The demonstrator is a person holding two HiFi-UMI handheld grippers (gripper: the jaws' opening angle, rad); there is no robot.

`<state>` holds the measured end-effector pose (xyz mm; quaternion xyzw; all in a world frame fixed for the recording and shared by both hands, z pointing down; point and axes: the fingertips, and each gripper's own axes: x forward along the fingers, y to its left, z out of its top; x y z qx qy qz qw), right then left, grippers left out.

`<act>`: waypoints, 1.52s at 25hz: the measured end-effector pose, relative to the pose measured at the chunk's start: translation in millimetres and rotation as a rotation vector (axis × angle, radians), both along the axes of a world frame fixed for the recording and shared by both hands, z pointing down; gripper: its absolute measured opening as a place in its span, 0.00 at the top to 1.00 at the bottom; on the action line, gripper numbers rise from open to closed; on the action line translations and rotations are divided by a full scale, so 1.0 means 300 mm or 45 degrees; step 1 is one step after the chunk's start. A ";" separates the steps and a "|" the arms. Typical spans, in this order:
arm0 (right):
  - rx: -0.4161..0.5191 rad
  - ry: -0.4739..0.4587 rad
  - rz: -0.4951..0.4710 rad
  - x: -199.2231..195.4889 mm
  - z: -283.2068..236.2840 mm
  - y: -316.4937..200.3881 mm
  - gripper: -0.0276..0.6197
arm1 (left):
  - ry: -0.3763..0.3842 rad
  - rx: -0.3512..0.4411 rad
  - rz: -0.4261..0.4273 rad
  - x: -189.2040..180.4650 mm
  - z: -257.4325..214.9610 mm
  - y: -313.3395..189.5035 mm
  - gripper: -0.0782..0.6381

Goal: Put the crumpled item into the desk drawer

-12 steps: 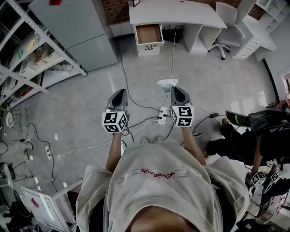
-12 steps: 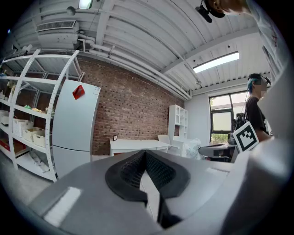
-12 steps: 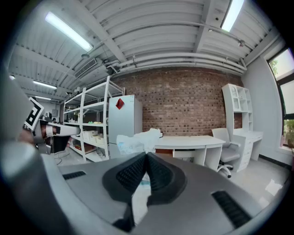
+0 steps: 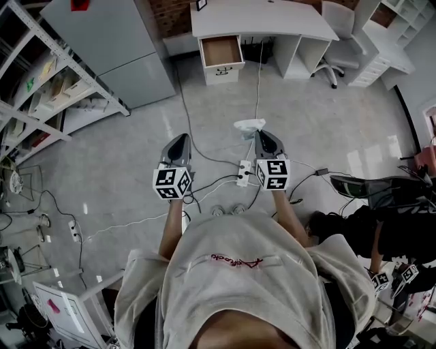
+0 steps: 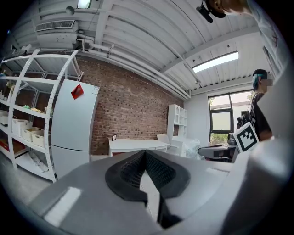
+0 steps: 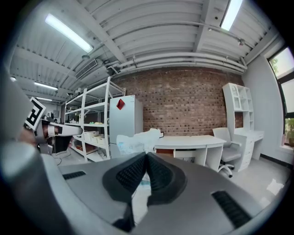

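Note:
The crumpled item point(image 4: 249, 125), a pale wad of plastic or paper, sticks out past the tip of my right gripper point(image 4: 262, 133), which is shut on it. In the right gripper view the wad point(image 6: 137, 139) rises above the closed jaws point(image 6: 147, 157). My left gripper point(image 4: 180, 138) is held level beside it, shut with nothing in it; its pads meet point(image 5: 145, 154). Both hang above the floor, well short of the white desk point(image 4: 266, 20). The desk drawer point(image 4: 221, 51) stands pulled open at the desk's left end, and its inside looks bare.
A grey fridge point(image 4: 116, 48) and white shelving point(image 4: 41, 82) stand to the left. Cables and a power strip point(image 4: 244, 174) lie on the floor under the grippers. An office chair point(image 4: 337, 61) is right of the desk. Another person point(image 4: 381, 211) crouches at the right.
Both grippers keep their pose and the right one keeps the wad. The desk sits a touch higher in the head view, and the person at the right has shifted.

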<state>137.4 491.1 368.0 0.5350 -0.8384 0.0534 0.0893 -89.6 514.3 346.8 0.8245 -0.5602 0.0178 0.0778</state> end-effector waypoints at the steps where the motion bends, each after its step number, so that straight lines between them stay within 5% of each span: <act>1: 0.002 -0.006 0.001 0.006 -0.004 -0.001 0.94 | -0.002 -0.001 0.004 0.010 0.001 -0.001 0.88; 20: -0.057 0.007 -0.109 0.087 0.079 -0.002 0.94 | 0.003 -0.060 -0.070 0.126 0.084 0.048 0.88; 38: -0.034 0.017 -0.092 0.075 0.111 -0.346 0.94 | 0.003 -0.032 -0.027 0.124 0.119 -0.338 0.88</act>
